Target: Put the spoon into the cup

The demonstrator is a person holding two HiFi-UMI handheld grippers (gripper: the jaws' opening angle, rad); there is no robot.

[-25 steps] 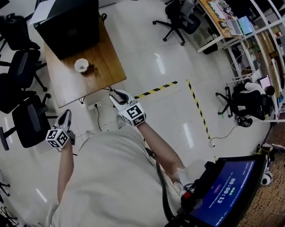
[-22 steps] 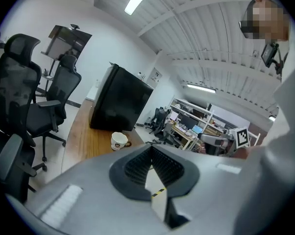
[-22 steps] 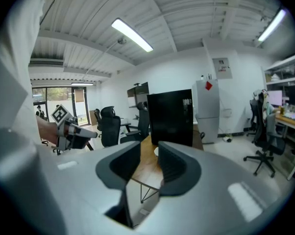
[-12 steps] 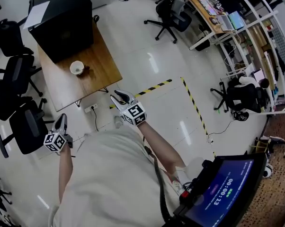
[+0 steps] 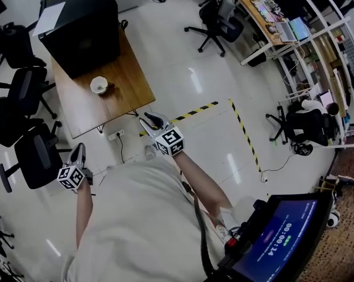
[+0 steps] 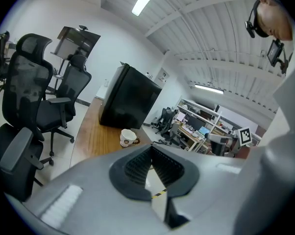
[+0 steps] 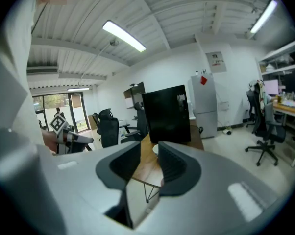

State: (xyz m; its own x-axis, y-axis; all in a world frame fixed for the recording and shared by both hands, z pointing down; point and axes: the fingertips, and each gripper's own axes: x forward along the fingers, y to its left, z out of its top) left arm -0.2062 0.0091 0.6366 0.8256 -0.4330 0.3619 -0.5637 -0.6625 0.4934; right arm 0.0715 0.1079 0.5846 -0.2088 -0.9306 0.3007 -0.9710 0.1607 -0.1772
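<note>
A white cup [image 5: 99, 85] stands on the wooden table [image 5: 127, 75] in front of a big black box [image 5: 83, 25]. A small dark thing [image 5: 110, 87] lies right beside the cup; it is too small to tell whether it is the spoon. Both grippers hang over the floor, short of the table. My left gripper [image 5: 78, 148] is at the lower left, its jaws meeting at the tips with nothing in them. My right gripper [image 5: 149, 120] points toward the table's near corner, jaws slightly apart and empty. The left gripper [image 6: 150, 148] faces the cup [image 6: 128, 138]. The right gripper [image 7: 148, 153] half hides the cup [image 7: 156, 149].
Black office chairs [image 5: 39, 154] crowd the left side of the table. Yellow-black tape [image 5: 194, 108] runs across the shiny floor. A power strip [image 5: 117, 134] and cable lie under the table edge. Desks, shelves and a seated person [image 5: 309, 122] are at the right.
Nothing much: the head camera has shifted a little, and both grippers keep about the same places short of the table.
</note>
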